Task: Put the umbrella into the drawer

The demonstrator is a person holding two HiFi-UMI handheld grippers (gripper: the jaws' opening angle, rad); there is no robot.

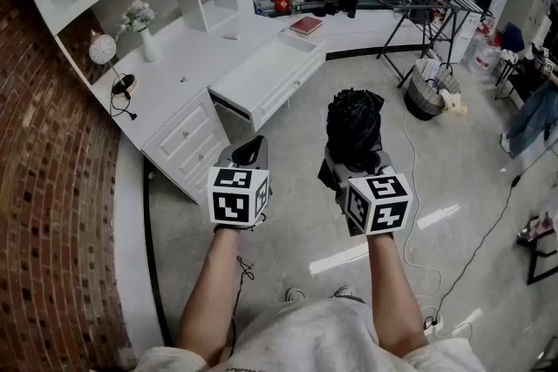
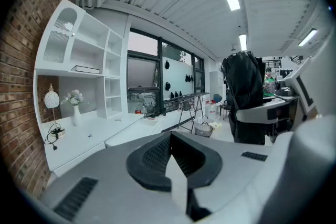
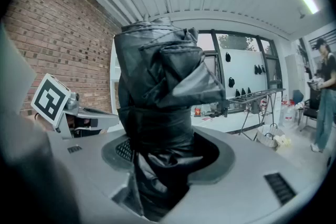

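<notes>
My right gripper [image 1: 353,159] [image 3: 157,165] is shut on the folded black umbrella [image 1: 354,122] [image 3: 157,102], which stands upright out of its jaws over the floor. In the left gripper view the umbrella [image 2: 242,92] shows at the right. Beside it, my left gripper [image 1: 248,152] [image 2: 171,152] is shut with nothing between its pads. The white drawer [image 1: 261,78] [image 2: 131,135] stands pulled out of the white desk [image 1: 174,78], ahead and to the left of both grippers. Both grippers point slightly downward, level with each other.
On the desk stand a vase of flowers [image 1: 142,29], a round clock [image 1: 103,48] and a red book [image 1: 306,25]. A drying rack [image 1: 427,9] and a basket [image 1: 427,93] stand at the back right. A cable [image 1: 410,187] runs across the floor. A person [image 1: 534,113] stands far right.
</notes>
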